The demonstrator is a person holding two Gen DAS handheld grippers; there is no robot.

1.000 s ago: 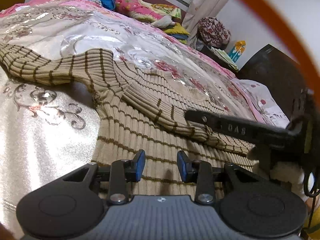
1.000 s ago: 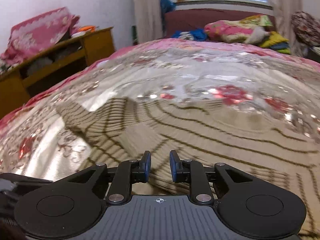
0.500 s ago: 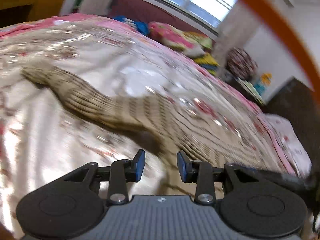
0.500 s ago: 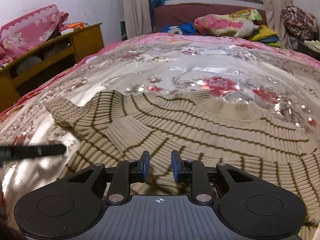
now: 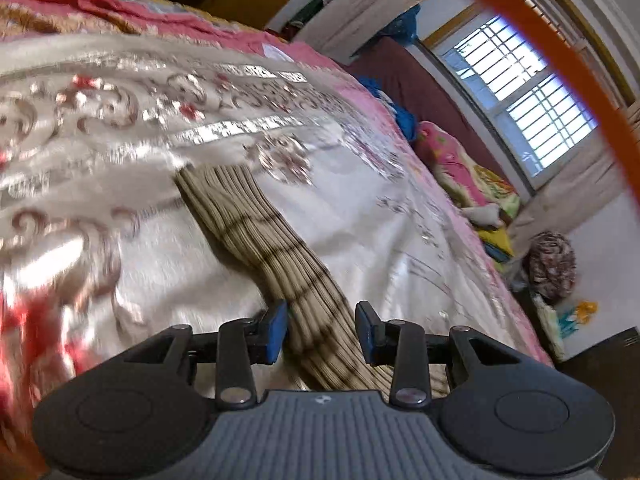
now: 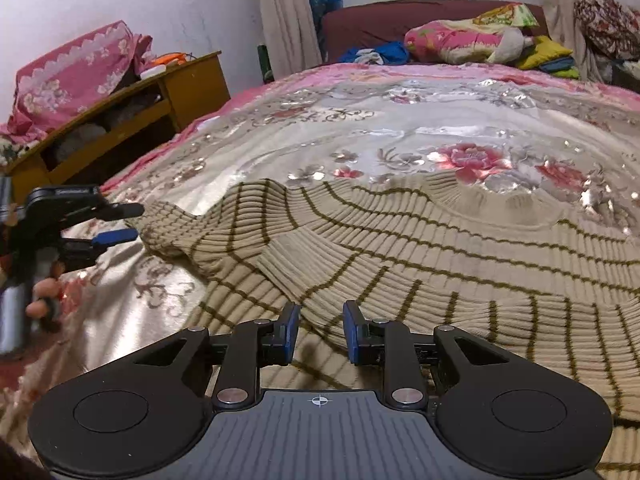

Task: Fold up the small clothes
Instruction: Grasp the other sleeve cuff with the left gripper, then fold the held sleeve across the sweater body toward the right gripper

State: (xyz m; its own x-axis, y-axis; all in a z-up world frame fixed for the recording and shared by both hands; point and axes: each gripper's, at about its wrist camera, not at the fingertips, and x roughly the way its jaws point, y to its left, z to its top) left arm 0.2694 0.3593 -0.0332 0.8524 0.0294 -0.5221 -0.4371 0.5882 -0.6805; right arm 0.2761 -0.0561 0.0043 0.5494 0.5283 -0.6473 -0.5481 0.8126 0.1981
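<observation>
Striped sweater [image 6: 440, 248] lies flat on bedspread [image 6: 360, 128], mid-frame. Left gripper [image 5: 322, 330] jaws part-open astride its sleeve [image 5: 256, 224], gripping nothing. Right gripper [image 6: 320, 332] jaws part-open, empty, above sweater.

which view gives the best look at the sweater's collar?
Right wrist view. It shows the striped sweater spread on the bedspread with the ribbed collar sharp, near the pink flower. The left wrist view shows only one blurred sleeve running away from the left gripper; no collar.
</observation>
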